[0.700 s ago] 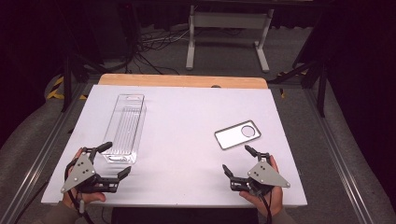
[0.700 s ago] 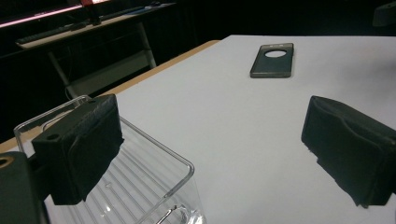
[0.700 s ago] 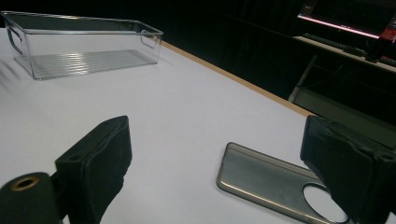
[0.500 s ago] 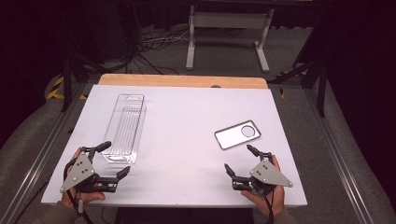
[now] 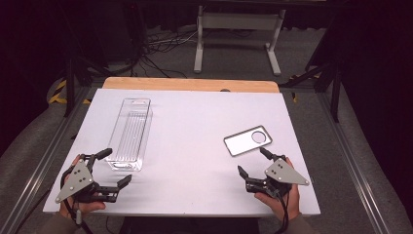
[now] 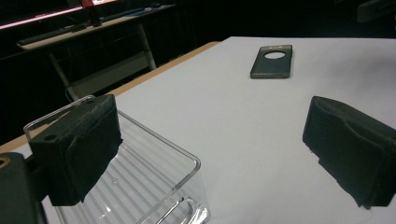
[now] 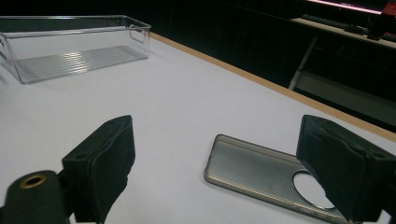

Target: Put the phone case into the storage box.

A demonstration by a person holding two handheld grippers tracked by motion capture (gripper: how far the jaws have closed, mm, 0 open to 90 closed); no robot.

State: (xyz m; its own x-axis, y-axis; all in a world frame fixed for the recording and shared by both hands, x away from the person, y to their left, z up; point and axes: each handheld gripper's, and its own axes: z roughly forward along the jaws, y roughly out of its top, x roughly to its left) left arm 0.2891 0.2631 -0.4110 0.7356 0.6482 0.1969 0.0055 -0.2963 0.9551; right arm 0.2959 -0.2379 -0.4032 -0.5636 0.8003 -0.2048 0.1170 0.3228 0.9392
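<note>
A clear plastic bin lies lengthwise on the white table's left half; its near end rises just ahead of my left gripper, which stands open near the front left edge with nothing between its jaws. A grey phone case with a round camera hole lies flat on the right half, far off as the phone case in the left gripper view. My right gripper is open just in front of the phone case, its far jaw at the case's near corner. The bin looks empty.
The white table top has a wooden strip along its far edge. A metal stand and cables lie on the floor beyond. Dark rails run along both sides of the table.
</note>
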